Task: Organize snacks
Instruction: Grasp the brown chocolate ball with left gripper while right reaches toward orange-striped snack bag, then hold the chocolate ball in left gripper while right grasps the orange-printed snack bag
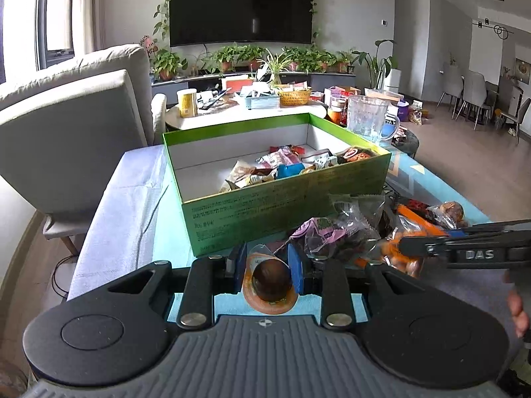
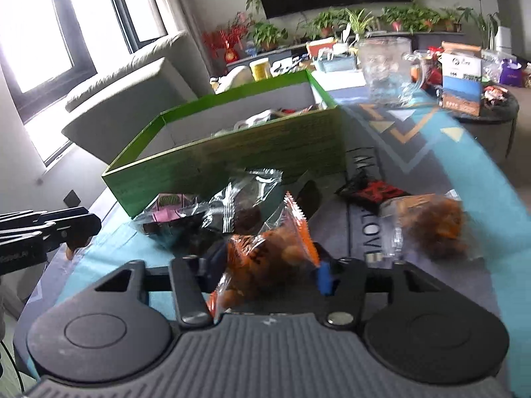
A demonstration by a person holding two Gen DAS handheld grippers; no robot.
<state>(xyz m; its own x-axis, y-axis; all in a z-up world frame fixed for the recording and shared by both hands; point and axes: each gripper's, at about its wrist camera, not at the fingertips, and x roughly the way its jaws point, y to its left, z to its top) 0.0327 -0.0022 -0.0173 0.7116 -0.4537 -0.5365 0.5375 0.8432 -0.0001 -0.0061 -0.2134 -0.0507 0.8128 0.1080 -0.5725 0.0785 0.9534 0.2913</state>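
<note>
In the left wrist view we see our left gripper (image 1: 269, 270) closed narrow on a small orange-wrapped snack with a dark round end (image 1: 269, 282), its blue pads (image 1: 295, 272) pressing the wrapper from both sides. The snack is held above the near edge of the teal patterned table cover (image 1: 166, 232). Just beyond it stands the open green cardboard box with a white inside (image 1: 282, 205), and a heap of mixed wrapped snacks (image 1: 292, 164) fills the box's right half, while its left half shows bare floor. To the right of the box, on the cover, lies a loose pile of clear and pink snack packets (image 1: 338, 229). Our right gripper (image 1: 428, 247) enters from the right edge, over an orange bag there. A clear plastic pitcher (image 1: 366, 116) stands past the box's far right corner.

In the right wrist view, which is blurred by motion, our right gripper (image 2: 270, 270) holds a clear bag with orange print full of brown round pieces (image 2: 265, 258) between its fingers, one blue pad (image 2: 323, 277) showing at the bag's right side. The bag sits near the front edge of the cover. Behind it lie the clear and pink packets (image 2: 205, 219), touching the green box's (image 2: 232, 162) near wall. A red and black packet (image 2: 371, 194) and a clear bag of brown snacks (image 2: 431, 229) lie to the right. Our left gripper (image 2: 79, 229) shows at the left edge.
</note>
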